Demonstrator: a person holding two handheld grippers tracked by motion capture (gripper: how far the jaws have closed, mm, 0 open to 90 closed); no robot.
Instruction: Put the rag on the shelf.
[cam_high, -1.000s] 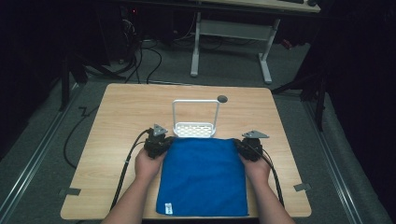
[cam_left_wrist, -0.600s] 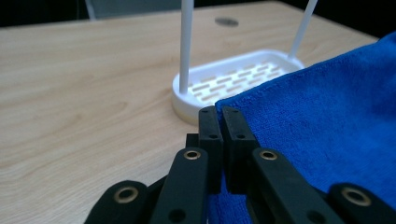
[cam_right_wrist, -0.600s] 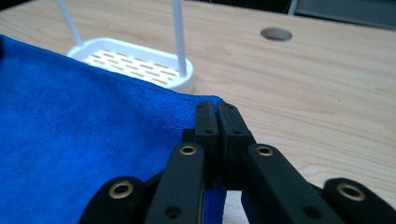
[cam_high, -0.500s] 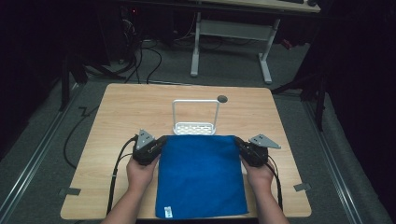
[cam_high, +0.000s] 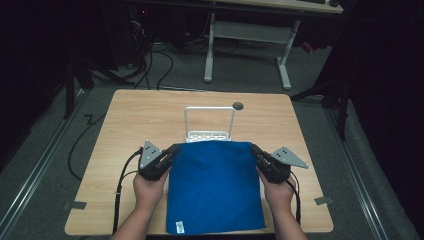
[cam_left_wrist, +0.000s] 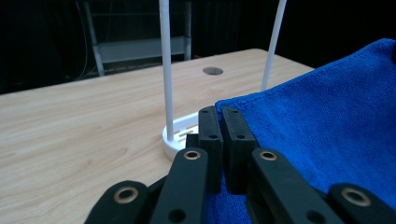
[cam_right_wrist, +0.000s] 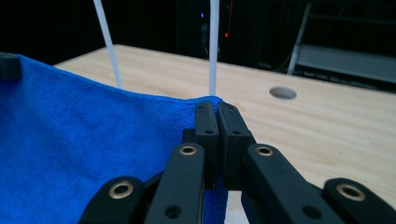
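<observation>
Left hand-held gripper (cam_high: 172, 151) and right hand-held gripper (cam_high: 255, 150) each clamped on blue towel (cam_high: 215, 185) far corners, frame center; white rack (cam_high: 209, 134) behind, touching.

Count at this frame:
- Blue cloth (cam_high: 215, 187): 1, with 1 small white tag (cam_high: 179, 227) at its near edge.
- White wire rack (cam_high: 209, 123): 1, with 2 upright posts.
- Handheld grippers: 2, left gripper (cam_high: 172, 150) and right gripper (cam_high: 254, 149), each carrying 1 grey three-cornered plate.
- Wooden table (cam_high: 135, 117): 1, with 1 round cable hole (cam_high: 238, 106).
- Strips of tape on table edges: 2.
</observation>
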